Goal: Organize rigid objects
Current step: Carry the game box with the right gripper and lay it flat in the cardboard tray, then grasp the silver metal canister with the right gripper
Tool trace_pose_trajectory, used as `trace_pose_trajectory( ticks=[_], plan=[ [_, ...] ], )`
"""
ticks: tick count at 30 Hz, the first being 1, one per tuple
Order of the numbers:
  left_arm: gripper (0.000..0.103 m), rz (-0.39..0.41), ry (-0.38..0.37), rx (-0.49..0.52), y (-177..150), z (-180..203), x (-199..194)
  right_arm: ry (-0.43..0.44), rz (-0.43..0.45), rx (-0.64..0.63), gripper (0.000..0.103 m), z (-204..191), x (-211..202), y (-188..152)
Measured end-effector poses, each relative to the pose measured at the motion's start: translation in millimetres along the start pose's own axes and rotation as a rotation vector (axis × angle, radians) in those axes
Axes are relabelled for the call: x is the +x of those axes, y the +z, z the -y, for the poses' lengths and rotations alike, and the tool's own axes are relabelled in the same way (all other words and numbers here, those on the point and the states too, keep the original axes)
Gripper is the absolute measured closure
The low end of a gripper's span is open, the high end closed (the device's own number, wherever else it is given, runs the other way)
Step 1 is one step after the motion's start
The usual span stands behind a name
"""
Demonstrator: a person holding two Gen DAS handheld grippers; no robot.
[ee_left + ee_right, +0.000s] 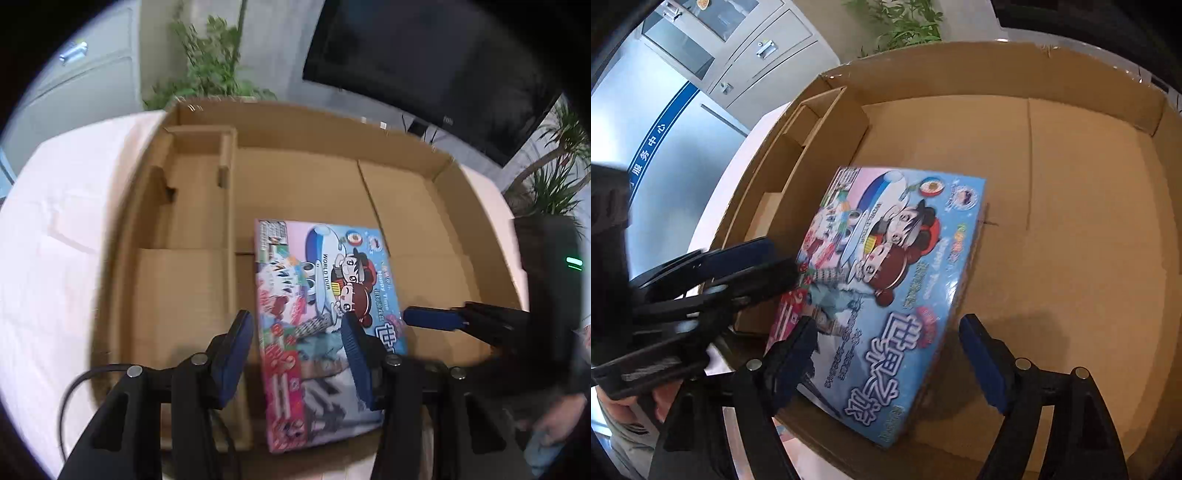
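Now game box [325, 317] flat in carton [303, 122], 6 o'clock; both hand-held grippers [295, 354] [890, 365] agape, empty. Looks light, stiff, glossy; pinch near edge.

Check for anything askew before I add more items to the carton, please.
The colourful game box sits crooked: its near end overhangs the cardboard carton's front wall, so it is tilted rather than flat on the floor. Both claws are open, not holding it.

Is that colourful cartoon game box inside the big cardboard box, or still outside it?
Mostly inside: the game box lies face up on the cardboard box floor, its near end over the front edge.
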State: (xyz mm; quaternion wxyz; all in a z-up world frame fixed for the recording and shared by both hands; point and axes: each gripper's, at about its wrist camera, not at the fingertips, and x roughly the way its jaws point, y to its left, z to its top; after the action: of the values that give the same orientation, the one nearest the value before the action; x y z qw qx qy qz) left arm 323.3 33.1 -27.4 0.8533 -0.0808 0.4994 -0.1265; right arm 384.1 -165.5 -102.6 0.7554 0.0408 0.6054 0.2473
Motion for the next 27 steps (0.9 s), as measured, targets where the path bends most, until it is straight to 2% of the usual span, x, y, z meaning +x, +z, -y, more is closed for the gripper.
trace_pose_trajectory(
  ticks=[2,3,5,8,9,10,11,12,13,15,16,17,18,19,20,21,22,23,24,25,26,27],
  plan=[
    [0.055,0.065,-0.001,0.002,-10.5,-3.2,-24.9,-0.014,-0.039,-0.006,0.05,6.2,8.5,5.2],
    [0.055,0.083,-0.002,0.007,-12.1,-2.6,-33.8,-0.013,-0.06,-0.011,0.054,6.4,13.4,6.5],
    [0.053,0.152,0.003,0.032,-24.9,-0.1,-61.7,-0.004,-0.057,-0.037,0.054,2.6,12.6,3.8],
    [0.05,0.253,0.047,0.091,-33.8,9.7,-103.0,-0.022,-0.008,-0.071,0.042,-10.2,5.5,-0.2],
    [0.043,0.293,0.077,0.116,-37.2,14.8,-121.2,-0.036,0.022,-0.089,0.028,-18.4,-2.6,-3.7],
    [0.036,0.327,0.097,0.13,-42.5,18.5,-136.6,-0.091,0.072,-0.111,0.019,-25.6,-19.6,-14.8],
    [0.021,0.379,0.123,0.139,-49.2,22.2,-156.3,-0.14,0.127,-0.123,0.004,-33.2,-41.2,-28.9],
    [0.015,0.417,0.142,0.14,-52.9,24.6,-168.1,-0.16,0.168,-0.128,0.0,-38.3,-54.2,-37.5],
    [0.014,0.482,0.17,0.139,-62.2,27.2,-187.0,-0.164,0.235,-0.129,0.0,-45.1,-79.6,-59.8],
    [0.014,0.534,0.21,0.163,-79.7,29.4,-207.4,-0.156,0.309,-0.11,0.0,-54.0,-117.6,-94.5],
    [0.015,0.537,0.211,0.178,-86.7,30.7,-210.0,-0.161,0.356,-0.097,0.0,-56.2,-135.1,-122.6],
    [0.031,0.528,0.212,0.197,-99.0,33.3,-210.5,-0.188,0.388,-0.088,0.0,-55.2,-145.9,-147.0],
    [0.091,0.509,0.213,0.199,-107.1,33.6,-206.6,-0.222,0.403,-0.075,0.001,-55.5,-155.7,-164.4],
    [0.098,0.476,0.215,0.181,-112.7,33.9,-200.0,-0.286,0.428,-0.049,0.003,-54.0,-161.3,-187.9],
    [0.099,0.458,0.216,0.142,-120.5,33.2,-194.4,-0.309,0.448,-0.038,0.028,-53.4,-164.2,-200.2],
    [0.099,0.456,0.205,0.096,-134.1,35.3,-187.5,-0.331,0.47,-0.029,0.077,-52.6,-167.0,-213.8],
    [0.099,0.46,0.187,0.081,-143.7,38.1,-182.0,-0.372,0.478,-0.011,0.095,-51.5,-169.1,-224.5],
    [0.092,0.466,0.179,0.065,-151.5,40.7,-176.2,-0.411,0.496,0.003,0.096,-51.8,-172.1,-236.1],
    [0.057,0.46,0.21,0.04,-159.0,46.7,-168.1,-0.421,0.504,-0.002,0.093,-54.6,-174.5,-239.7],
    [0.034,0.46,0.238,0.019,-165.4,51.3,-165.8,-0.432,0.5,-0.012,0.085,-57.0,-174.3,-243.6],
    [0.012,0.489,0.243,-0.013,-173.0,54.9,-165.8,-0.445,0.494,-0.016,0.038,-59.0,-176.2,-248.4],
    [0.012,0.512,0.223,-0.023,-176.6,57.3,-164.7,-0.443,0.503,-0.013,0.003,-59.0,-169.9,-248.5]
  ],
)
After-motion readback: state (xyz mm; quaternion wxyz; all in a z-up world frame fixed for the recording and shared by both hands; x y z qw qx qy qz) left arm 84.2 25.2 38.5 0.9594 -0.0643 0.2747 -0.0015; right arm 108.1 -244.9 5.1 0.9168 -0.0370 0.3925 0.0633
